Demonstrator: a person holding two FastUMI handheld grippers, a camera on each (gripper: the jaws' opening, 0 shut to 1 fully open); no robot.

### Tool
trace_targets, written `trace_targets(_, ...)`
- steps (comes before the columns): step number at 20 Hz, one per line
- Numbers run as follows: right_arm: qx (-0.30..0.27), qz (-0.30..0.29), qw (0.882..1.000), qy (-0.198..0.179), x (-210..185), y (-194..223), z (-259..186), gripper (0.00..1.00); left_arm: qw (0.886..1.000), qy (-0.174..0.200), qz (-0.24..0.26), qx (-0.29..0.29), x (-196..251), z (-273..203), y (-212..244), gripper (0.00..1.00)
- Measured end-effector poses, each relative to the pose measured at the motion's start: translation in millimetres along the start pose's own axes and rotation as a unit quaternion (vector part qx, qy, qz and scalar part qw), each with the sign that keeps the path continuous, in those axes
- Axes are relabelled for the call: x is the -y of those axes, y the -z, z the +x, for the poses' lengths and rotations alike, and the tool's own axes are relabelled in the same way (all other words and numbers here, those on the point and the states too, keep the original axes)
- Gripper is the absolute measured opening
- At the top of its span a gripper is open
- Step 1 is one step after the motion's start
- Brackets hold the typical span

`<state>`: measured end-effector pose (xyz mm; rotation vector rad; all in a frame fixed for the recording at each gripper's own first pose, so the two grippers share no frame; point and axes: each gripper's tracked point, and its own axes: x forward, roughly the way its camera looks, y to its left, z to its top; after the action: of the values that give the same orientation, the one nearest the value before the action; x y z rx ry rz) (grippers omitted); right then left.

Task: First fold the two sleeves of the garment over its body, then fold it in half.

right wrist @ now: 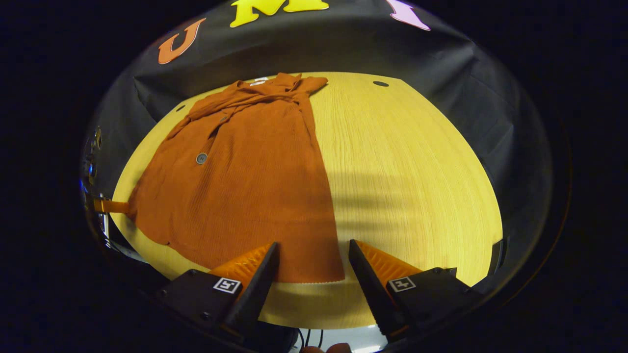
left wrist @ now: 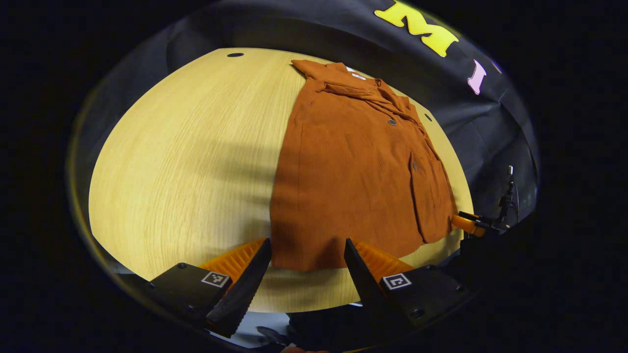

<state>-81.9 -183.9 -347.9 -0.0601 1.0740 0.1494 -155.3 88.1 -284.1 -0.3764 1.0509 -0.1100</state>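
Recording booth: round wooden table [left wrist: 186, 162] ringed by black cloth wall [right wrist: 343, 54].

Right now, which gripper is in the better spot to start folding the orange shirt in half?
Nearly a tie, but probably the right gripper. It is open, and the shirt hem reaches a little deeper between its fingers. The left gripper, also open, has the hem's other corner between its fingers.

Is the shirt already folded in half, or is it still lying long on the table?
Still long. The shirt reaches from collar to hem along the table; its sleeves seem already folded in.
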Motion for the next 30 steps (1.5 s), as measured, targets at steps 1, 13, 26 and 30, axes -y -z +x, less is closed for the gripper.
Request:
trace_targets(1, -0.001, -0.005, 1.000, 0.007, 0, -2, 2, 0.91, 1.000, 0.004, -0.002, -0.001, 4, 2, 1, 0.94)
trace_targets(13, -0.010, 0.057, 0.998, -0.019, -9, -13, 10, 0.01, 0.998, 0.015, -0.053, -0.004, 18, 19, -2, 0.07)
trace_targets(26, 0.078, 0.103, 0.991, -0.045, -2, -112, -29, 0.00, 0.995, 0.030, -0.037, 0.084, 44, -29, -89, 0.03)
trace_targets(30, 0.119, 0.090, 0.987, -0.062, -11, -174, -36, 0.00, 0.992, 0.022, -0.001, 0.120, 49, -38, -136, 0.03)
